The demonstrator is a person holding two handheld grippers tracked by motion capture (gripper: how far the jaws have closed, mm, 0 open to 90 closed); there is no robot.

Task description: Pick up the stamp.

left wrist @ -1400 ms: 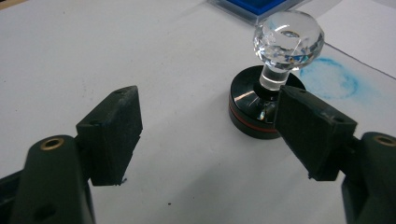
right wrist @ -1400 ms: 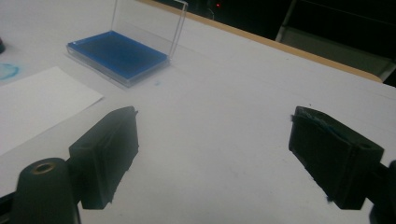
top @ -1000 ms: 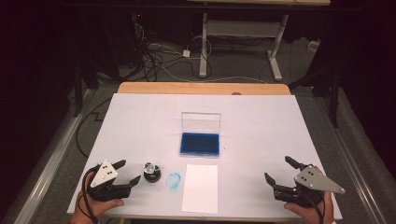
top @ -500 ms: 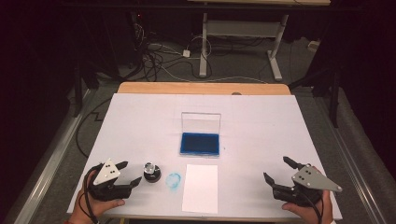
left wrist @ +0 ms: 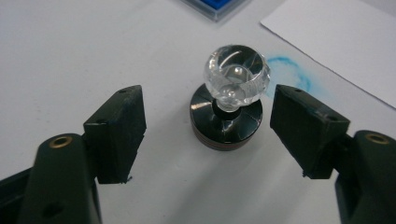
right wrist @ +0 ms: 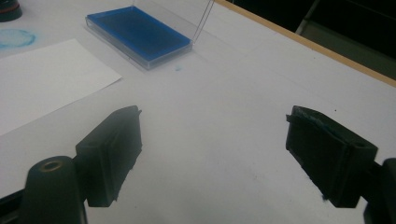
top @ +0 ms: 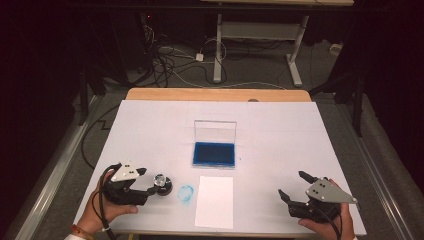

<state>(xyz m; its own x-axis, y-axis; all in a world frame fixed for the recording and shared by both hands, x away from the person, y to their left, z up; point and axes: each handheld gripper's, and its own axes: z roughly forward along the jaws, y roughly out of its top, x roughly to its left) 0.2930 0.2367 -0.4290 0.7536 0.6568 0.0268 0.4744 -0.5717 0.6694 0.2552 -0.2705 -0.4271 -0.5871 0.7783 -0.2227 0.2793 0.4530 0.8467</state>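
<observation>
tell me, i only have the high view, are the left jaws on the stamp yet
observer: No. The left gripper has just been closing its jaws, but both pads stand clear of the stamp between them.
operator: is it upright
observer: Yes, clear knob on top, black base flat on the table.
operator: whats the blue mark next to it
observer: A hollow ring of blue ink, not a solid blot, close to the paper.

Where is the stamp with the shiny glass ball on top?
The stamp stands near the table's front left in the high view, between the left gripper and a blue ink smudge.
</observation>
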